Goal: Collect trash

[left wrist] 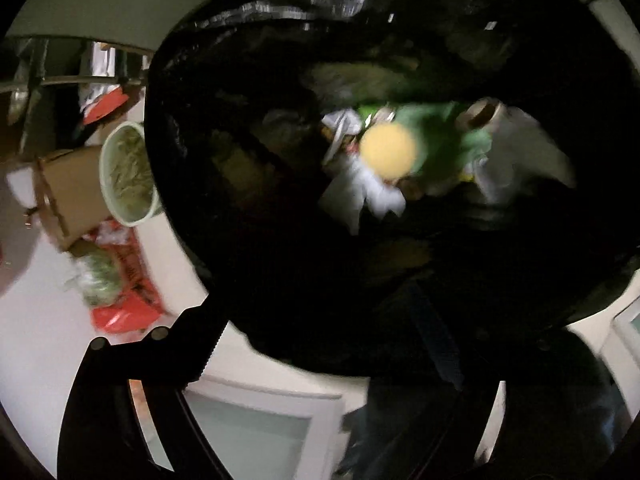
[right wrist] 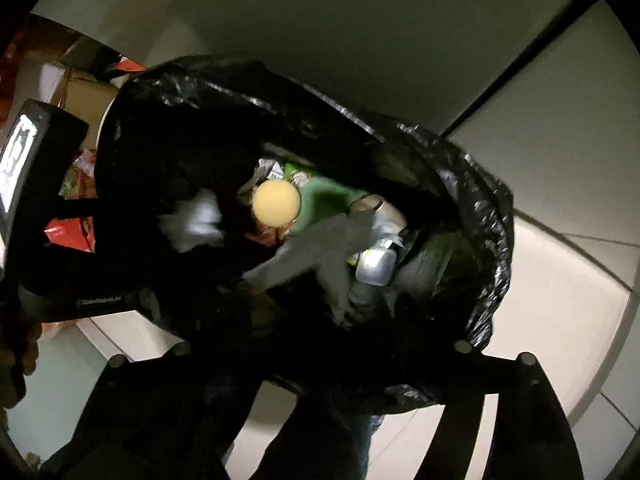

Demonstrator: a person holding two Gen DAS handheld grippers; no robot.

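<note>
Pale tiled floor [right wrist: 560, 300] carries the black trash bag [right wrist: 492, 216] (open), red wrappers [left wrist: 128, 312] beside it

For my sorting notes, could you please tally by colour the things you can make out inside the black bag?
Yellow: 1, round yellow object
Green: 1, green wrapper
White: 1, white paper
Silver: 1, silver container
Grey: 1, grey sheet
Total: 5; the black bag hides the rest.

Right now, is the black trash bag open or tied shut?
Open. The black trash bag's mouth gapes wide, showing a yellow ball and green wrapper inside.
</note>
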